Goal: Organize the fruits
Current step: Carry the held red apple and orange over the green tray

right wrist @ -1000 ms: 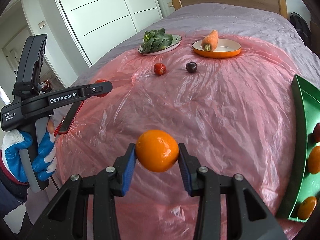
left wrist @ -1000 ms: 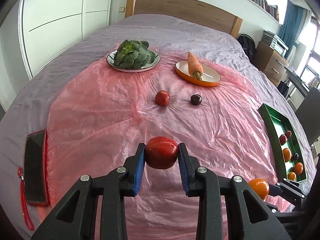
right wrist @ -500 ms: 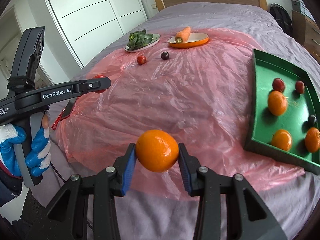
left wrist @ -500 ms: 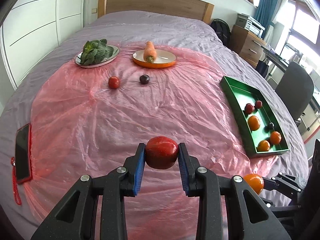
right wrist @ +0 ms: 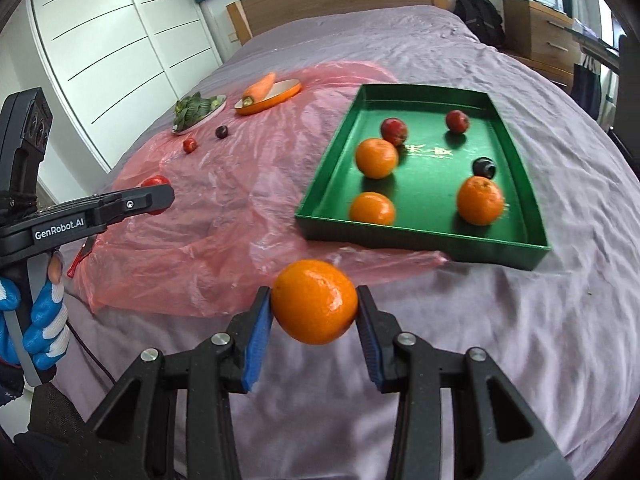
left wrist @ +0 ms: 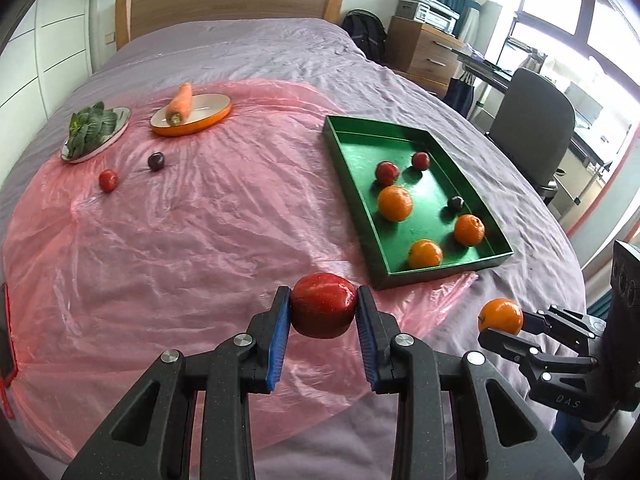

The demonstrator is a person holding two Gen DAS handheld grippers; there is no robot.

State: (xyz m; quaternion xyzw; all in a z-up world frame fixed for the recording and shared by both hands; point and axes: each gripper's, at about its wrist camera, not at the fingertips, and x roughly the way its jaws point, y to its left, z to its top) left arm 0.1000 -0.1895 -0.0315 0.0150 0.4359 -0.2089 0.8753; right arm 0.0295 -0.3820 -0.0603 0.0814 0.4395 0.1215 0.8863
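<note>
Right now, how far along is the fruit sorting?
Done: six fruits lie in the green tray. In hand: the left gripper clamps a red apple, the right gripper an orange. Left: a small red fruit and a dark plum on the pink sheet.

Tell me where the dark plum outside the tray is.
The plum lies on the pink sheet, far left in the left wrist view, between the small red fruit and the carrot plate.

Both wrist views look steeply down over the bed (left wrist: 248, 48), sharing the green tray (right wrist: 420, 240), perhaps near.
</note>
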